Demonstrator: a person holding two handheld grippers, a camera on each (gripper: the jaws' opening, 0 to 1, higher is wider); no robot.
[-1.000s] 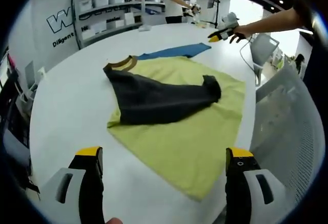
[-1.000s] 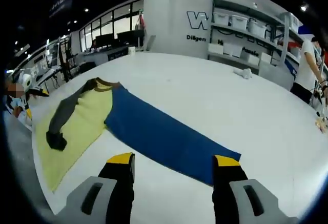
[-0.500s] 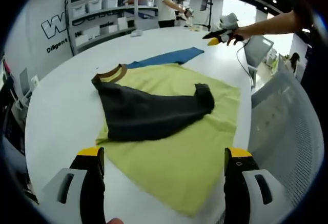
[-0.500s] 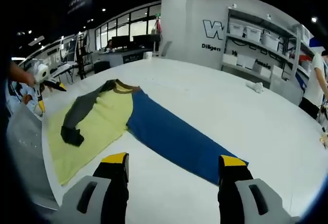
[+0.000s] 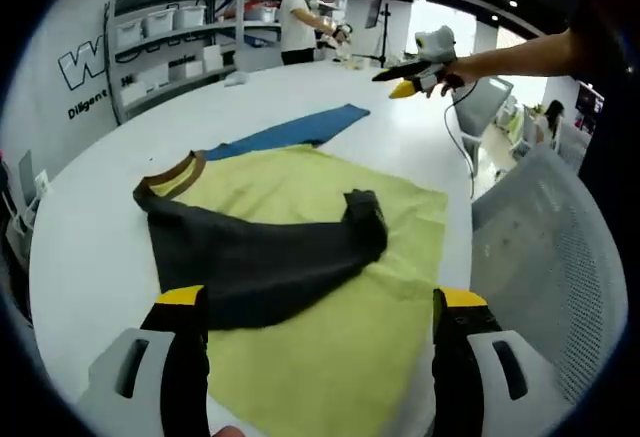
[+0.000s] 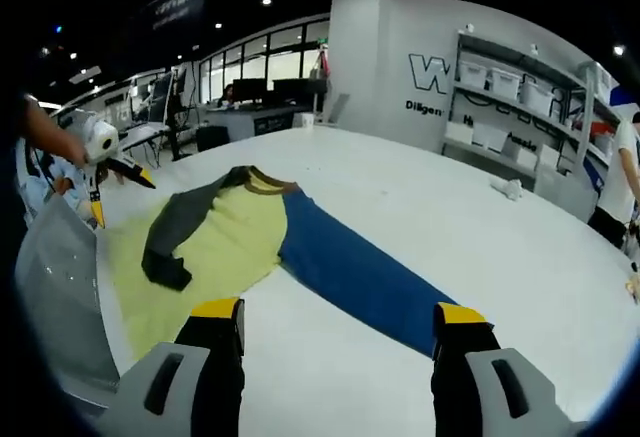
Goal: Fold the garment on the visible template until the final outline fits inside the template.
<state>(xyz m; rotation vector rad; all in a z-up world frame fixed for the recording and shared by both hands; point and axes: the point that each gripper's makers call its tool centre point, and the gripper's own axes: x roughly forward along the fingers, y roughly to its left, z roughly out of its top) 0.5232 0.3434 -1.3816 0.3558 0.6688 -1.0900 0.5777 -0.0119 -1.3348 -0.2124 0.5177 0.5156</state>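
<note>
a yellow-green shirt with dark grey sleeves and a brown collar (image 5: 330,257) lies flat on the round white surface (image 5: 90,227), filling the centre and lower middle of the left gripper view; one dark grey sleeve (image 5: 260,257) is folded across its body. a long blue cloth strip (image 6: 360,277) lies beside it, running toward the lower right in the right gripper view. the left claw (image 5: 315,307) hangs spread over the shirt's near edge. the right claw (image 6: 340,322) hangs spread, holding nothing, above the surface.
</note>
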